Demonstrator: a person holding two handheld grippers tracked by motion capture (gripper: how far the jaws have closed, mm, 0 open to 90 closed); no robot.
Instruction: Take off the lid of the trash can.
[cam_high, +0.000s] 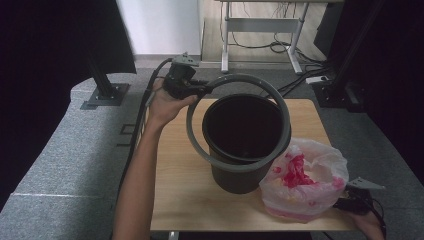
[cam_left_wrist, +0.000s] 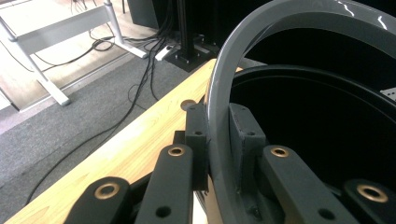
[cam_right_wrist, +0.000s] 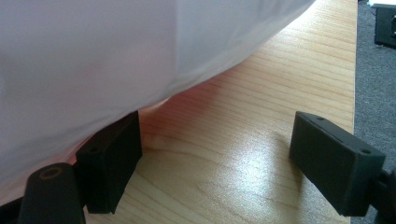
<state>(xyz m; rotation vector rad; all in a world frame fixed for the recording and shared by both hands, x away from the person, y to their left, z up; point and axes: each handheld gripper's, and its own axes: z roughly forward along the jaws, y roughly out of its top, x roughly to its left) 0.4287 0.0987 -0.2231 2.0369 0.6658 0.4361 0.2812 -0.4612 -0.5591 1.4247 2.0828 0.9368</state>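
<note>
One step appears done: the grey rim ring (cam_high: 239, 122) is lifted, tilted over the black bin (cam_high: 245, 142) at mid-table, left gripper (cam_high: 197, 89) clamped on its far-left arc. Right gripper (cam_right_wrist: 215, 154) stands apart at the near right, beside the white bag (cam_high: 305, 180). Probably outstanding: lining the bin and reseating the ring.

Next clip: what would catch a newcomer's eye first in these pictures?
First the grey ring, held tilted over the mouth of the black bin at the middle of the wooden table, with the left tool clamped on its far-left edge. Next, the white plastic bag with red inside, slumped at the bin's right. The right tool rests open on the table by that bag, one pad touching it.
</note>
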